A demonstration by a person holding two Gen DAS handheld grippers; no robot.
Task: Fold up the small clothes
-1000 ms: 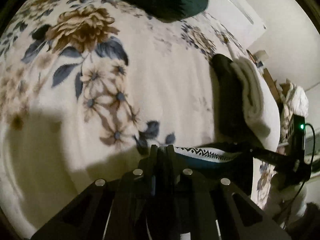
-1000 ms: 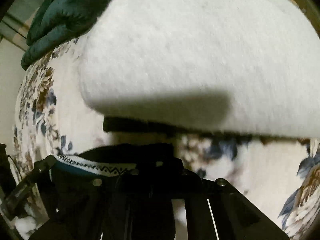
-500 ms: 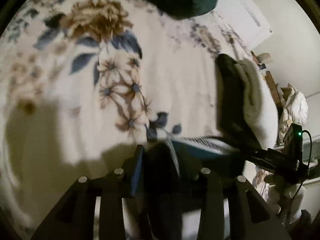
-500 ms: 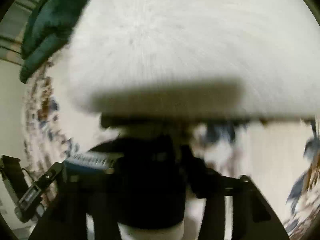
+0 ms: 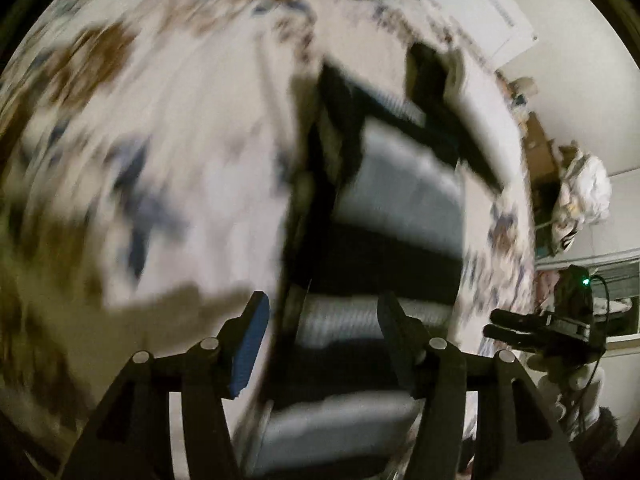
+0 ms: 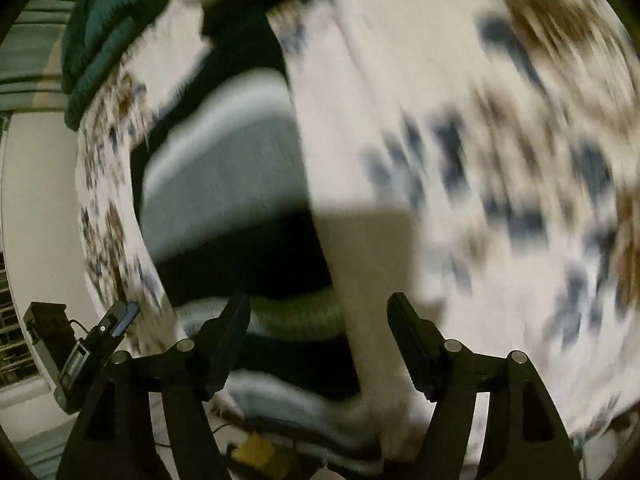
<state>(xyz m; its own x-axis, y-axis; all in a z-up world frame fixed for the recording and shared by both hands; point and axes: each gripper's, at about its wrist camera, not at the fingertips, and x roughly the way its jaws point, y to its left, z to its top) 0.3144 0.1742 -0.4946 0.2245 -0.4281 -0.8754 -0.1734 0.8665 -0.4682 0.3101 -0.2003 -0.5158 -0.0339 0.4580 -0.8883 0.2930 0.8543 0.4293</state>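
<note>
While both views smear with blur, the black-and-grey striped garment (image 5: 396, 200) lies flat on the floral blanket (image 5: 192, 128), below both grippers; the left gripper (image 5: 320, 332) and right gripper (image 6: 320, 328) have jaws opening, pinching nothing. It looks light, soft and limp, likely to sag; take it by a corner or hem; folded white and black pieces (image 5: 452, 80) sit just beyond.

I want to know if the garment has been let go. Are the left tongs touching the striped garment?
Cannot tell. In the blurred left wrist view the left tongs are opening over the striped garment, with no pad seen pressing it, but no plain gap shows either.
</note>
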